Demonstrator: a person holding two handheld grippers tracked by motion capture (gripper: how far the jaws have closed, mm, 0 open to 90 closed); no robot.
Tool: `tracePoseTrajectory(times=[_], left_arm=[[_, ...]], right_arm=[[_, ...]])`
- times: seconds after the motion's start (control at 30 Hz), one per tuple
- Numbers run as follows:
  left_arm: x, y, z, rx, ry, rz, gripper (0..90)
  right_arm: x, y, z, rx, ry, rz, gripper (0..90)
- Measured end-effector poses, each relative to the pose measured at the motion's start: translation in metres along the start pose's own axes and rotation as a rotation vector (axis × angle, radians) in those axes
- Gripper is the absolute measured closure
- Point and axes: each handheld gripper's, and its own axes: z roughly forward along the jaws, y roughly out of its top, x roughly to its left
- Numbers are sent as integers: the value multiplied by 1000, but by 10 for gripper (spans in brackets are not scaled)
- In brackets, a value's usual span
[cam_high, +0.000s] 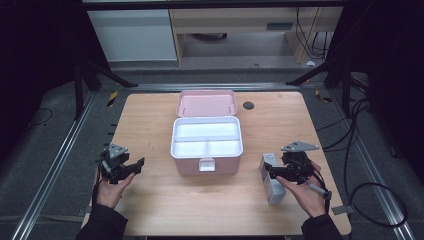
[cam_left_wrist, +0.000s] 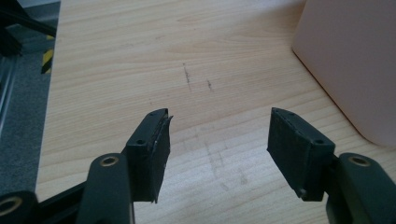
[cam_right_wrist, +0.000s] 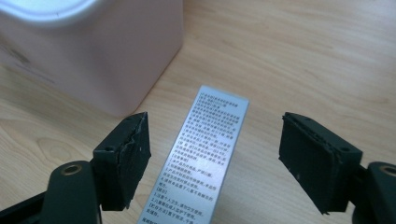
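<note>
Right gripper view looks along the right gripper (cam_right_wrist: 215, 158), whose two black jaws stand wide apart with their pads clear of everything. Between them, lower down on the table, lies a long silver box (cam_right_wrist: 205, 154) with a printed panel of small text on its upper face; the pads (cam_right_wrist: 128, 161) do not touch it. Just beyond the box's far end and to the left in that view stands the rounded corner of the pink case (cam_right_wrist: 116, 60), near the box but apart from it.

In the high view the right gripper (cam_high: 270, 172) sits in the person's right hand (cam_high: 307, 192) at the table's right front, directly over the silver box (cam_high: 272, 187), which lies lengthwise just right of the pink case (cam_high: 206, 167). The case stands at the middle of the wooden table (cam_high: 150, 210) with its lid (cam_high: 206, 103) swung back, showing a white tray (cam_high: 206, 139) with one long compartment behind and two smaller ones in front.

The left gripper (cam_high: 135, 167) is at the left front, held in the left hand (cam_high: 112, 190). In the left gripper view its jaws are spread wide over bare wood, nothing between them, with the case's pink wall (cam_left_wrist: 350, 70) off to the right.
</note>
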Motion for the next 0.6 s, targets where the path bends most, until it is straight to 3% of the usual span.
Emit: tracePoseTrajectory(times=[0.17, 0.37, 0.47, 0.6], left_arm=[[-2, -1, 2, 13, -6, 2, 373], [-4, -2, 6, 43, -23, 1, 365], [-5, -3, 7, 52, -29, 1, 364], [-5, -3, 8, 56, -38, 6, 365]], right_arm=[[6, -5, 13, 70, 24, 0, 270], [7, -9, 23, 142, 36, -10, 356], [4, -10, 24, 156, 36, -2, 393], [3, -8, 22, 152, 31, -13, 528]])
